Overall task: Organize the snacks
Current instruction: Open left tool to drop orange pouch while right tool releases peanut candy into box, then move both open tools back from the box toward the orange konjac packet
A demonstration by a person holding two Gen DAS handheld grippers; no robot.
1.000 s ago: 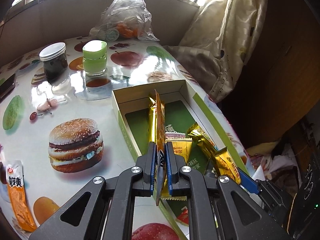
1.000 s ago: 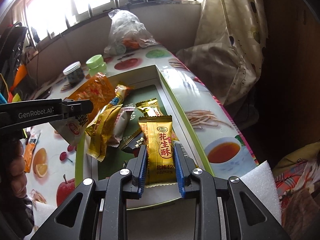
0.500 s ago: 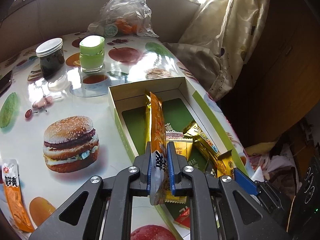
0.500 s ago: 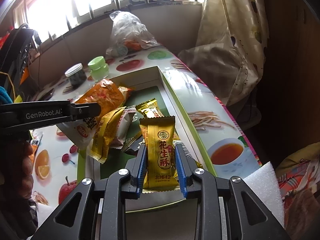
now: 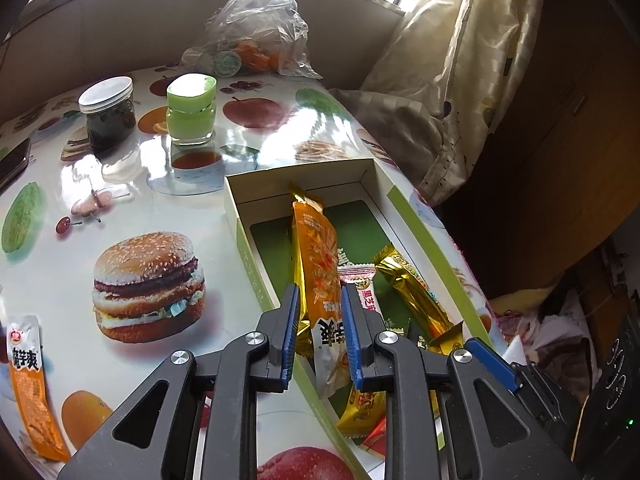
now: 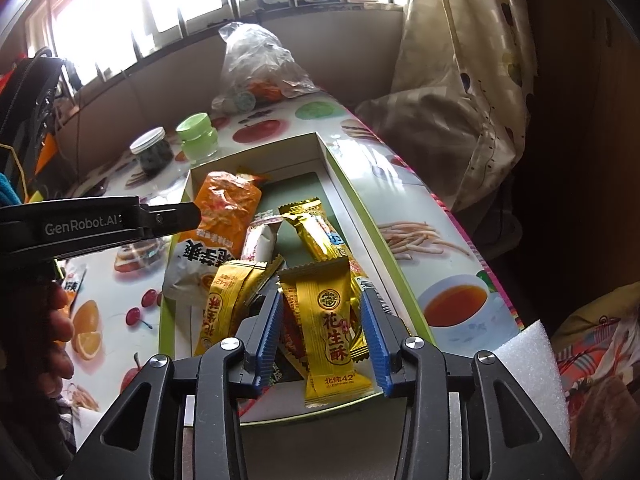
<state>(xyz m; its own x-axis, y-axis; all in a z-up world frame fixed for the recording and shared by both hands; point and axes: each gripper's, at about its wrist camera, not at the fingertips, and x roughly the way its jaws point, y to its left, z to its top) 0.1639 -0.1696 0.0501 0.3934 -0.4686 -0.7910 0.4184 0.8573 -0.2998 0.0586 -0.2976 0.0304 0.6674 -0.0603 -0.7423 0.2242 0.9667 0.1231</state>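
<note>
An open green-and-white box (image 5: 248, 256) (image 6: 340, 172) on the fruit-print table holds several wrapped snacks. My left gripper (image 5: 319, 322) has its jaws parted around an orange snack bag (image 5: 318, 264), which lies loosely between them over the box's left wall; the bag also shows in the right wrist view (image 6: 224, 208). My right gripper (image 6: 322, 332) is open, its jaws wider than the gold peanut-candy bar (image 6: 326, 320) that rests on the pile in the box. Another gold bar (image 5: 412, 288) lies in the box.
An orange snack packet (image 5: 30, 384) lies on the table at the left. A dark jar (image 5: 106, 110), a green jar (image 5: 192, 108) and a plastic bag of fruit (image 5: 256, 36) stand at the back. A phone (image 5: 12, 162) lies far left. Curtain (image 5: 452, 80) and table edge run along the right.
Both grippers have opened. The left let go of the orange bag, which now lies flatter over the box. The right released the gold bar, which rests on the pile.
</note>
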